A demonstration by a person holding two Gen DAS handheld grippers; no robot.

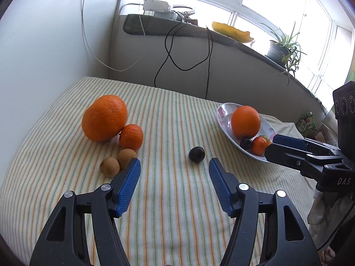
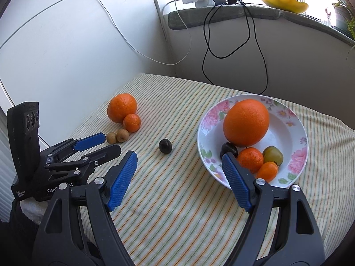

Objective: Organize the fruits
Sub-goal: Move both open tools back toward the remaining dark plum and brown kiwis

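Left wrist view: the left hand-held gripper [image 1: 174, 166] hangs over the striped cloth [image 1: 173, 199] on the counter, jaws wide apart and holding nothing. Just beyond its fingertips lies a dark plum [image 1: 196, 154], clear of both pads. At far left a big orange [image 1: 104, 118] touches a small orange [image 1: 131, 137]; two brown fruits [image 1: 117, 161] sit just near of them, one beside the left finger. At right a floral bowl [image 1: 223, 116] holds an orange, a dark fruit and small oranges. The right hand-held gripper [image 1: 271, 147] reaches in from the right by the bowl's near rim.

Right wrist view: the right hand-held gripper [image 2: 179, 156] is spread wide and empty, its right finger over the bowl's [image 2: 297, 133] near-left rim. The plum [image 2: 165, 146] lies on the cloth between gripper and the far oranges. The left hand-held gripper [image 2: 108, 143] shows at left, open, near the brown fruits [image 2: 117, 136].
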